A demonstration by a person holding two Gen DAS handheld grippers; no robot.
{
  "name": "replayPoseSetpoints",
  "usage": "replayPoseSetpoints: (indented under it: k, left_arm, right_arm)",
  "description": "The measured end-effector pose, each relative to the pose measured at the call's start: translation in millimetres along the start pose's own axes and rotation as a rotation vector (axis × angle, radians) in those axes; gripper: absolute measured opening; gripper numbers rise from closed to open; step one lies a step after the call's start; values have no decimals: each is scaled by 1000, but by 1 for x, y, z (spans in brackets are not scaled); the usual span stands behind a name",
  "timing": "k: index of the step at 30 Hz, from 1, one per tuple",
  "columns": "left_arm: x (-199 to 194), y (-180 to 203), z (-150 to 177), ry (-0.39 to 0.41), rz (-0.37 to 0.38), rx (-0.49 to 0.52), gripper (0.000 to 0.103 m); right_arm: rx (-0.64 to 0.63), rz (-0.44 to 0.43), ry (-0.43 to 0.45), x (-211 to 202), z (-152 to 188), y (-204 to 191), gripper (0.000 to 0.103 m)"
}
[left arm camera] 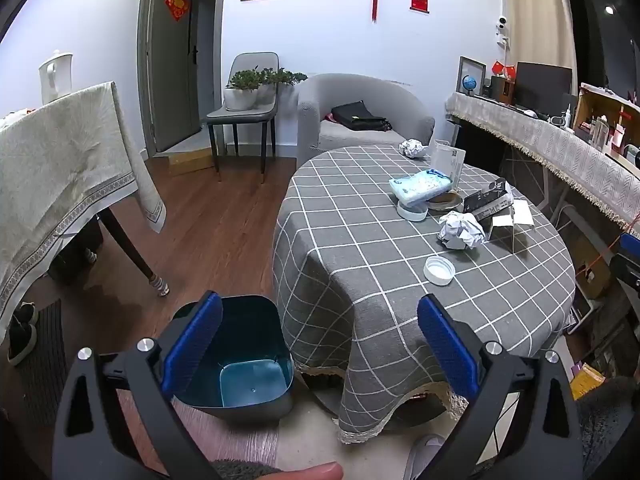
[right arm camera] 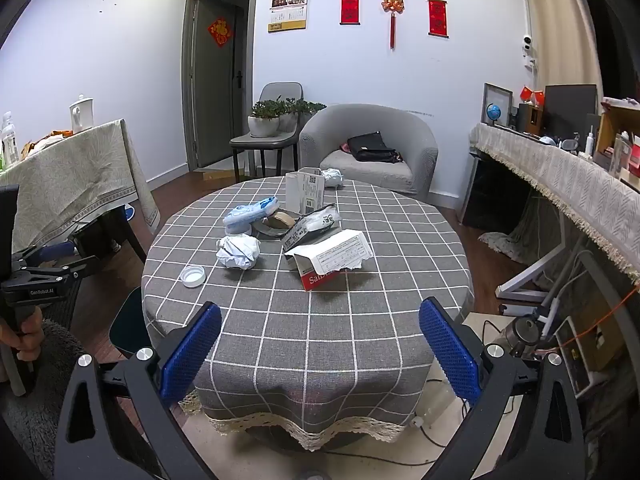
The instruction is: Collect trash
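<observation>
Both claws sit wide apart with nothing in them: left claw (left arm camera: 320,344) hangs over the floor by the surface edge, right claw (right arm camera: 320,344) faces the round surface (right arm camera: 360,340) from its near side. Trash sits mid-surface: crumpled paper ball (right arm camera: 238,253), white cap (right arm camera: 193,276) close to the left rim, torn box (right arm camera: 332,262). Another paper wad (right arm camera: 333,177) is at the far edge. The blue bin (left arm camera: 240,364) stands on the floor right against the hanging cloth, with open wood floor beyond it.
</observation>
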State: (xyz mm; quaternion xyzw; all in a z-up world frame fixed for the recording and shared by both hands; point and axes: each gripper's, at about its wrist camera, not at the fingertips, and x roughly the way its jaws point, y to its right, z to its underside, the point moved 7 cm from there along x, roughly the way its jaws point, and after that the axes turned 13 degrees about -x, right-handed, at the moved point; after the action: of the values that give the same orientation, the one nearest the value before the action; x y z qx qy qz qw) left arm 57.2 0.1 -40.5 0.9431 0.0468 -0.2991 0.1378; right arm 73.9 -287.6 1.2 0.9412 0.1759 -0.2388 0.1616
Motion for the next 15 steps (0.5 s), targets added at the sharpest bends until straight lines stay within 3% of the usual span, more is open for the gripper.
replayPoseSetpoints:
  k: [15]
  left_arm:
    - [1,-1,0,-3,-2,-3,100]
  right_arm:
    - [1,-1,-1,0,0,0,100]
